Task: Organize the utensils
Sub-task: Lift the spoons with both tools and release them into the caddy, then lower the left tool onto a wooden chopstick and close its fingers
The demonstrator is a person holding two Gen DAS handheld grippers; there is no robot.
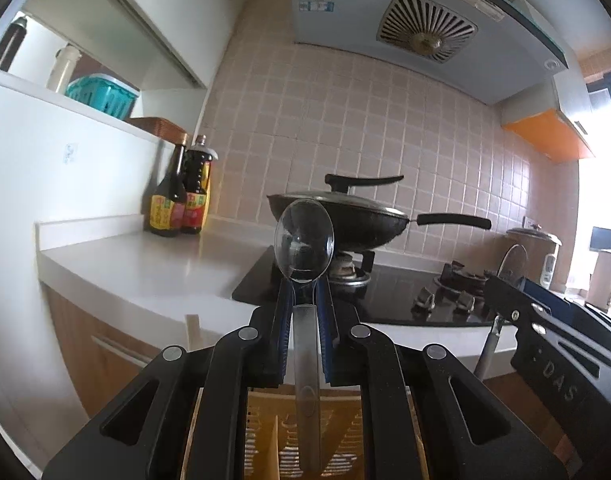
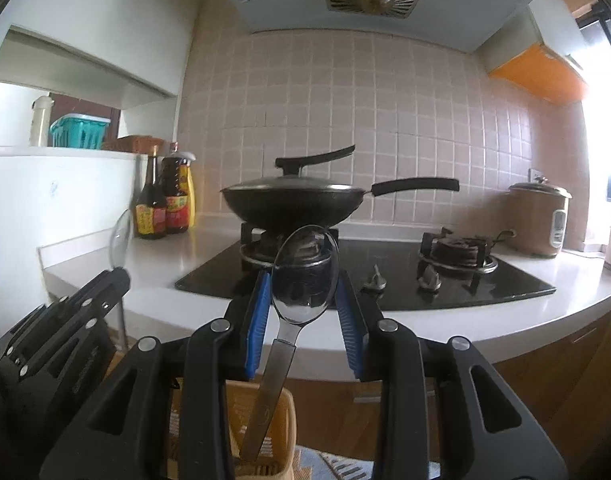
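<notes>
we've got 2 spoons in play, both over the holder. left gripper (image 1: 305, 312) is clamped on spoon 1 (image 1: 305, 264) by the neck, bowl up, handle hanging toward the holder (image 1: 261, 432) below; whether the tip is already inside, we can't tell. right gripper (image 2: 305, 312) has its pads spread wide around spoon 2 (image 2: 301, 280) and doesn't look to be pinching it; spoon 2's handle sits down in the holder, leaning. our read: spoon 2 is placed or nearly, spoon 1 not yet dropped, so roughly halfway for these 2. holder is mostly hidden behind the grippers, its compartments unclear. any other utensils left to sort are out of view.
</notes>
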